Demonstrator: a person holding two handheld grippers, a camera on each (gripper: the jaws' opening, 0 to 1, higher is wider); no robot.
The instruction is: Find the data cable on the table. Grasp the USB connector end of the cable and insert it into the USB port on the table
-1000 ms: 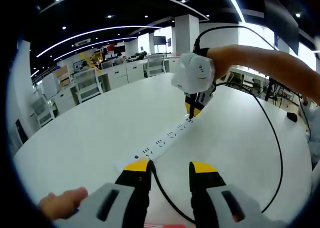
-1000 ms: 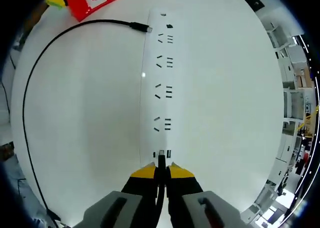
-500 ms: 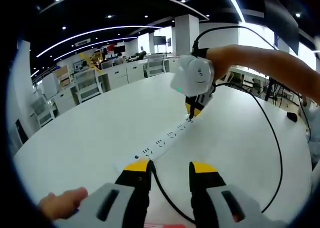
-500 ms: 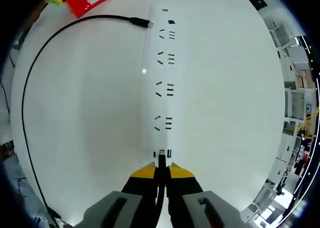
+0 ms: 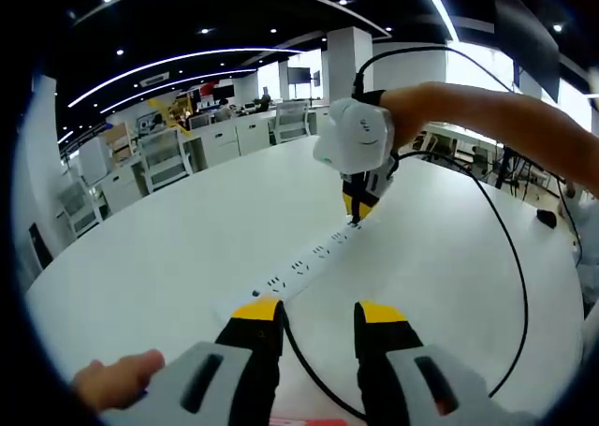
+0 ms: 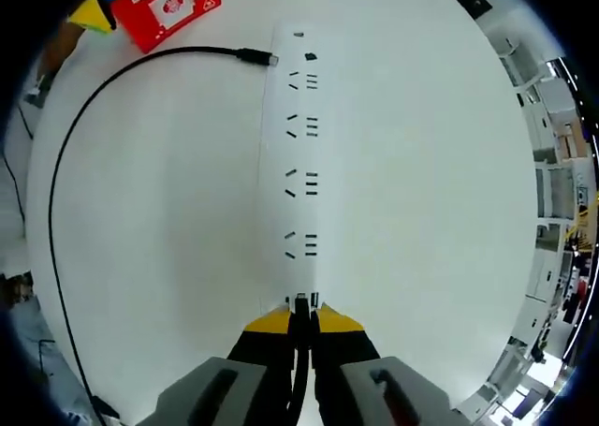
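The right gripper (image 6: 301,318) is closed on the USB connector (image 6: 300,303), at 6 o'clock against the power strip (image 6: 301,164) on the counter (image 6: 421,183). The left gripper (image 5: 320,315) stands narrowly open, holding nothing. The data cable (image 6: 56,183) looks light and limp, so I would grip only the stiff plug.

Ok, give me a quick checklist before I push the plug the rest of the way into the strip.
1. Right claw shut on the black USB connector: ok.
2. Connector tip at the USB ports on the near end of the long white power strip: ok.
3. Connector fully seated: cannot tell, the claw tips cover the port.
4. Thin black cable free of snags: ok, it loops loosely over the white table.
5. Cable's other end beside the strip's far end: ok, whether it touches cannot tell.
6. Left claw open, away from the ports: ok.
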